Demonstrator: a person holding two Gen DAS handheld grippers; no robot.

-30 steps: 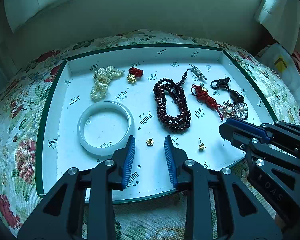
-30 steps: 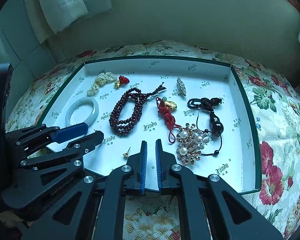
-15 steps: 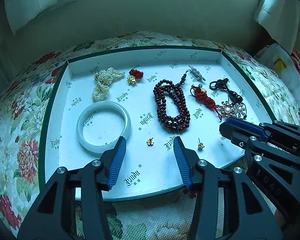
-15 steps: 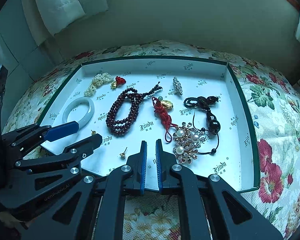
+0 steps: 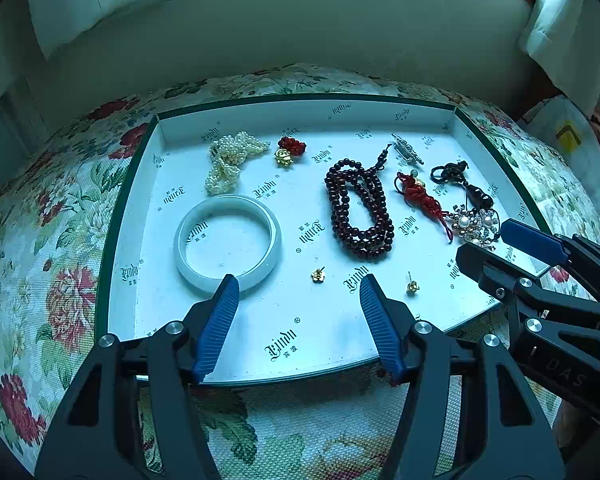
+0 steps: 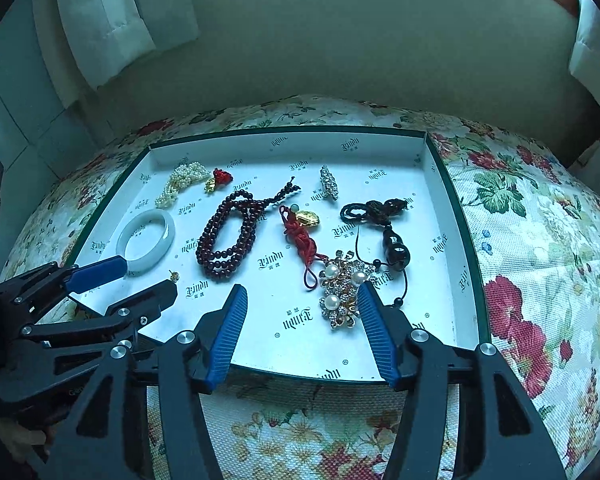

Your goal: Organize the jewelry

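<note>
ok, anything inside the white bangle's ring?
Only the printed tray lining shows inside the white bangle. The left claw fingertip overlaps its near rim; that bit is hidden.

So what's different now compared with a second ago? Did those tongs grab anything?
Nothing grabbed. Both tongs opened: the left tongs spread wide in steps, and the right tongs, nearly shut before, now gape in front of the pearl-and-rhinestone brooch. The white jade bangle, dark red bead strand and white green-rimmed tray kept their places.
</note>
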